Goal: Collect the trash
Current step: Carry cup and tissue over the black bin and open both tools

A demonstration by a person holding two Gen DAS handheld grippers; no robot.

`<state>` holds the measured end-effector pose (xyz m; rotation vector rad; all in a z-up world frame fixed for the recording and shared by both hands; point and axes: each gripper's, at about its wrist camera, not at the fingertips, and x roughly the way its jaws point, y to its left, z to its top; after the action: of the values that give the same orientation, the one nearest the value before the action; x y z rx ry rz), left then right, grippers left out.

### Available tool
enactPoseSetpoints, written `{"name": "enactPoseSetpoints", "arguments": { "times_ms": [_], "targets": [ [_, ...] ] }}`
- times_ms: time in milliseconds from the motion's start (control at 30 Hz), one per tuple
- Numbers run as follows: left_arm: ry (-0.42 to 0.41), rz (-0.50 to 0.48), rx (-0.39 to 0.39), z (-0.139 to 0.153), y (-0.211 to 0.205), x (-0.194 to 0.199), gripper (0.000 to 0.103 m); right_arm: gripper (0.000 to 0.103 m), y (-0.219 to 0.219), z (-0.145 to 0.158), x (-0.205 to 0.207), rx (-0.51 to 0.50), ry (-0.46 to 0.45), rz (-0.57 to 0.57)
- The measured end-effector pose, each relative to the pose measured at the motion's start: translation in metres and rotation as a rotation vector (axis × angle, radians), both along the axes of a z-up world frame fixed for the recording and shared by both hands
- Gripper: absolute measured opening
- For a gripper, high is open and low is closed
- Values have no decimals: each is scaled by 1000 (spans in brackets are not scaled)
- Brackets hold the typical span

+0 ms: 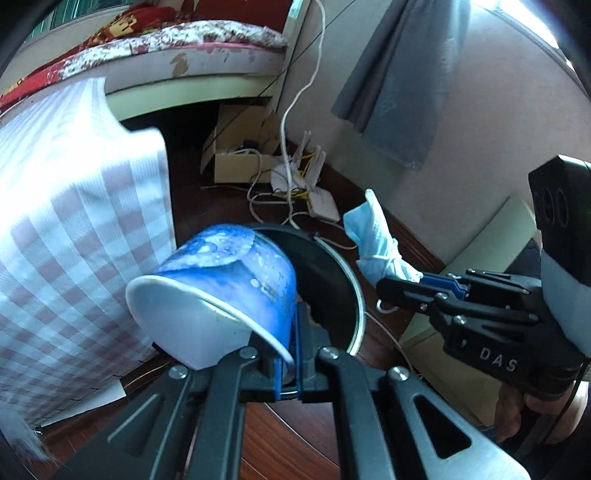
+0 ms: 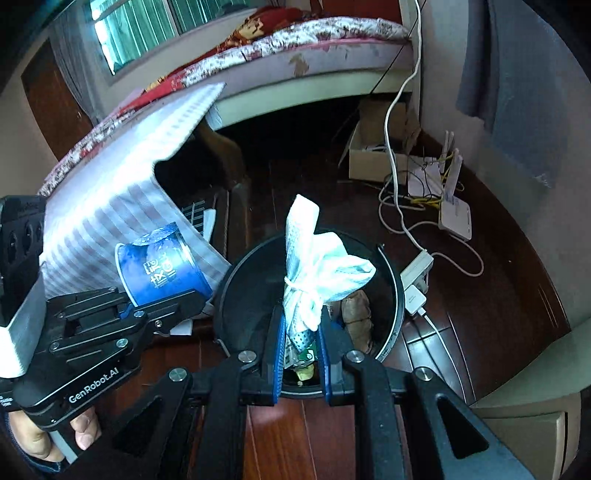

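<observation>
Left gripper (image 1: 291, 354): closed on the rim of a blue paper cup (image 1: 218, 291), held tilted at the bin's edge.
Right gripper (image 2: 301, 332): closed on a crumpled face mask (image 2: 317, 273), held directly above the bin opening.
Bin (image 2: 395, 291): black, round, on the wooden floor; some rubbish already inside.
Step in hand: carrying both items to the drop, judged near complete.
Next move: likely release the mask; shift the cup further over the opening first.

Dim room lit by window (image 2: 147, 33) daylight, checked cloth (image 1: 74, 221) glaring, fisheye edges bending dark.
</observation>
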<state>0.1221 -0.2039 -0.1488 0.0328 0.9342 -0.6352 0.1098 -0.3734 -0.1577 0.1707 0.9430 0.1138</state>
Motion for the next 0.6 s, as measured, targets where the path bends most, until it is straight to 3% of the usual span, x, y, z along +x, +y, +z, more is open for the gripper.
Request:
{"name": "enactPoseSetpoints", "arguments": {
  "times_ms": [300, 333, 367, 400, 433, 500, 600],
  "targets": [
    [54, 5, 9, -21, -13, 18, 8, 18, -3, -24, 23, -4, 40, 31],
    [56, 13, 24, -25, -16, 19, 14, 28, -5, -28, 25, -26, 44, 30],
    [50, 38, 58, -30, -16, 20, 45, 40, -8, -34, 26, -71, 61, 4],
    [47, 61, 75, -34, -16, 23, 76, 68, -12, -39, 26, -117, 83, -33],
    [33, 80, 73, -36, -13, 22, 80, 81, -18, -43, 24, -125, 90, -57],
    [2, 107, 103, -38, -9, 16, 81, 95, -27, -50, 19, -130, 113, -94],
    [3, 139, 138, -43, -5, 10, 93, 102, -28, -53, 14, -151, 122, -112]
  ]
}}
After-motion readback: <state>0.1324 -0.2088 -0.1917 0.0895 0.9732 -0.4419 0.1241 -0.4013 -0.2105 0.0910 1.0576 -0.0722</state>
